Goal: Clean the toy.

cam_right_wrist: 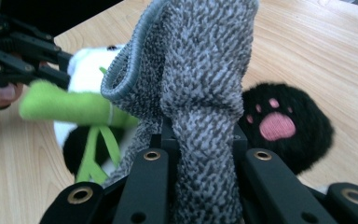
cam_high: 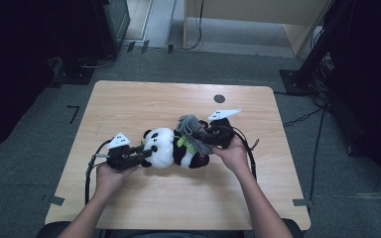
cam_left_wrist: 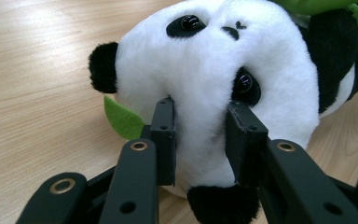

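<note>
On the light wooden table (cam_high: 129, 208), the left gripper (cam_left_wrist: 200, 135) has its jaws clamped on the white head of a black-and-white plush panda (cam_high: 171, 148), which lies on its side mid-table. Just right, the right gripper (cam_right_wrist: 200, 140) pinches a grey knitted cloth (cam_right_wrist: 200, 70) bunched above the panda's body.

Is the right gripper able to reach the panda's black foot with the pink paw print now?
Probably not yet: the right gripper is shut on the grey knitted cloth, so its jaws are occupied, though the black foot lies close, uncovered.
</note>
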Motion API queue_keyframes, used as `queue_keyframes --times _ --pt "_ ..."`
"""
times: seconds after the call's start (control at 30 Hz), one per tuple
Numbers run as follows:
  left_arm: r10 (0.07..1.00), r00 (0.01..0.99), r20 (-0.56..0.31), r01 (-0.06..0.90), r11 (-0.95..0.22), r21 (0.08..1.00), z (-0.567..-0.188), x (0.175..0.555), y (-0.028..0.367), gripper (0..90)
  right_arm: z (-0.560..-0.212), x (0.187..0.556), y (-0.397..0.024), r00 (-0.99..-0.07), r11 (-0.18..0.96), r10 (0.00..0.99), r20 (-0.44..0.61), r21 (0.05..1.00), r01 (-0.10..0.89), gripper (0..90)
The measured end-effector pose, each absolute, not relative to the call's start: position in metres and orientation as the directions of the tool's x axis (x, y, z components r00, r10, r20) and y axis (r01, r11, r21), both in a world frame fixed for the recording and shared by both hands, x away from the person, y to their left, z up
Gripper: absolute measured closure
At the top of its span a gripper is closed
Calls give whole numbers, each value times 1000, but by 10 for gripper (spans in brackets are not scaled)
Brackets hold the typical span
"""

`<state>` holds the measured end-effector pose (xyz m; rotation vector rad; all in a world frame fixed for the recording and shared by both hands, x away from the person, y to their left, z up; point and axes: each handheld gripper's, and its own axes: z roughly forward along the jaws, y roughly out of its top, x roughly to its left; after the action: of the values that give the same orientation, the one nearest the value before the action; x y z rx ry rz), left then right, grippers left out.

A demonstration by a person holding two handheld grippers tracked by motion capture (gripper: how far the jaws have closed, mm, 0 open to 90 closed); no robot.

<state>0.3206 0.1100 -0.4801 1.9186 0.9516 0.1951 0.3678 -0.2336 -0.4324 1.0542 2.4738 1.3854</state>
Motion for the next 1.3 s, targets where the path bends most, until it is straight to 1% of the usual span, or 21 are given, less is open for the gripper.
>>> queue_keyframes --times 0.27,0.47,0.87,1.07,1.17,1.2,1.3 --pt "687 683 -249 536 -240 809 -480 322 110 673 -448 362 -260 -730 322 639 241 778 539 786" --pt "690 677 -259 541 -227 810 -481 322 110 673 -463 360 -274 -702 283 656 276 773 568 787" --pt "690 672 -271 547 -216 808 -480 326 111 673 -482 361 -286 -648 263 702 294 739 620 788" --pt "691 669 -272 552 -217 805 -479 328 112 675 -496 366 -291 -594 306 761 262 663 684 789" --pt "695 667 -269 551 -216 806 -478 328 112 676 -489 366 -297 -571 308 789 227 659 687 789" --pt "696 666 -269 550 -214 807 -478 328 112 677 -484 365 -299 -568 295 790 230 669 682 790" --pt "698 663 -269 550 -212 808 -478 327 111 679 -462 359 -301 -585 272 783 212 729 628 790"
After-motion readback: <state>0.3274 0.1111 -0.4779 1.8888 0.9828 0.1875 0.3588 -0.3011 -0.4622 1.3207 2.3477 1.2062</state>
